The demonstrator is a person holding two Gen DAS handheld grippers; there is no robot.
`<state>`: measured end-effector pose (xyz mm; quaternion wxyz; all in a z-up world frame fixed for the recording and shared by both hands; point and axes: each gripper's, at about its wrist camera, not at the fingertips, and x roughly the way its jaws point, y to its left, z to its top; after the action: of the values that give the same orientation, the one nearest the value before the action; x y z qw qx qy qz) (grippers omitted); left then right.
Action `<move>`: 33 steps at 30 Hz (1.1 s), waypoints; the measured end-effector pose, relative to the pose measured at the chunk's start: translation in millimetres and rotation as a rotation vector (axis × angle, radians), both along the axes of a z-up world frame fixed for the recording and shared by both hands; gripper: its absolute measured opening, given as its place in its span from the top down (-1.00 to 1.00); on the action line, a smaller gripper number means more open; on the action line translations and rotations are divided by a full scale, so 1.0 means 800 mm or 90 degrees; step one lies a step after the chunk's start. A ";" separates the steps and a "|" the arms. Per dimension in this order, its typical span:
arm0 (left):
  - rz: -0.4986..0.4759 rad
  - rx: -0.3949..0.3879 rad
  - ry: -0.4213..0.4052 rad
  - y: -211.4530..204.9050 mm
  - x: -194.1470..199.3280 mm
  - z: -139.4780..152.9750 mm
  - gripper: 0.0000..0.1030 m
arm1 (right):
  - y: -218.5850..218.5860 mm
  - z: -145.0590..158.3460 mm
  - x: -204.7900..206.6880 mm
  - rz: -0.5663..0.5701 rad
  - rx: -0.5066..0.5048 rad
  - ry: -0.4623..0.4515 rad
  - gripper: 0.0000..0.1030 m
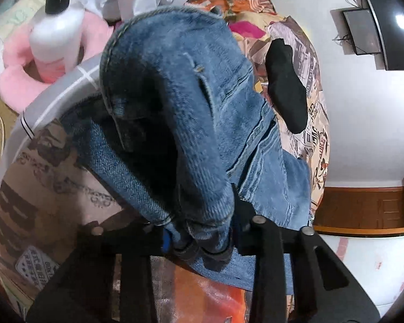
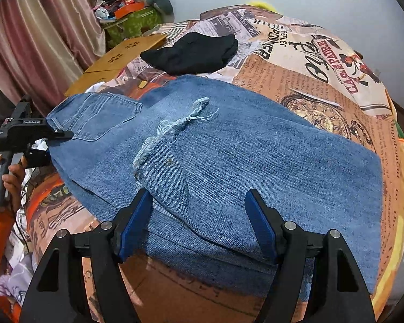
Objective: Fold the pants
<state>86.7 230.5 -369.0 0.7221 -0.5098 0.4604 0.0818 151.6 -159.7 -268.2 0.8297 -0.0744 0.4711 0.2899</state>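
Blue denim pants (image 2: 229, 145) lie folded on a newspaper-print bedspread (image 2: 323, 80), with a frayed hem (image 2: 172, 126) on top. My right gripper (image 2: 199, 223) is open, its blue pads on either side of the near folded edge. My left gripper (image 1: 202, 242) is shut on the waistband end of the pants (image 1: 180, 113) and lifts it off the bed, so the denim bunches before the lens. In the right wrist view the left gripper (image 2: 55, 134) shows at the pants' left end by the back pocket.
A black garment (image 2: 194, 52) lies on the bed beyond the pants; it also shows in the left wrist view (image 1: 285, 86). A wooden tray (image 2: 115, 62) sits far left. A pump bottle (image 1: 56, 35) on a pink cushion (image 1: 16, 78) stands beside the bed.
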 end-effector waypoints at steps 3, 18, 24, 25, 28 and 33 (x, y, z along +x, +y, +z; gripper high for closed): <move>-0.031 0.101 -0.006 -0.017 0.003 0.029 0.50 | 0.000 0.003 -0.001 -0.011 -0.001 0.007 -0.34; -0.207 0.417 -0.208 -0.154 0.057 0.239 0.56 | -0.100 0.067 -0.022 -0.104 0.080 -0.033 -0.34; -0.289 0.446 -0.296 -0.238 0.086 0.293 0.57 | -0.154 0.041 -0.013 -0.193 0.010 -0.049 -0.34; -0.304 0.445 -0.304 -0.252 0.092 0.297 0.57 | -0.161 0.030 -0.010 -0.200 -0.008 -0.043 -0.34; -0.355 0.447 -0.326 -0.301 0.111 0.307 0.57 | -0.173 -0.001 0.002 -0.208 -0.015 0.003 -0.34; -0.438 0.416 -0.350 -0.379 0.137 0.310 0.58 | -0.184 -0.017 0.004 -0.205 0.027 0.014 -0.37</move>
<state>196.4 -73.0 -121.4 0.9217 -0.0819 0.3454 -0.1563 154.6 -306.6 -282.1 0.8617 0.0228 0.4798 0.1638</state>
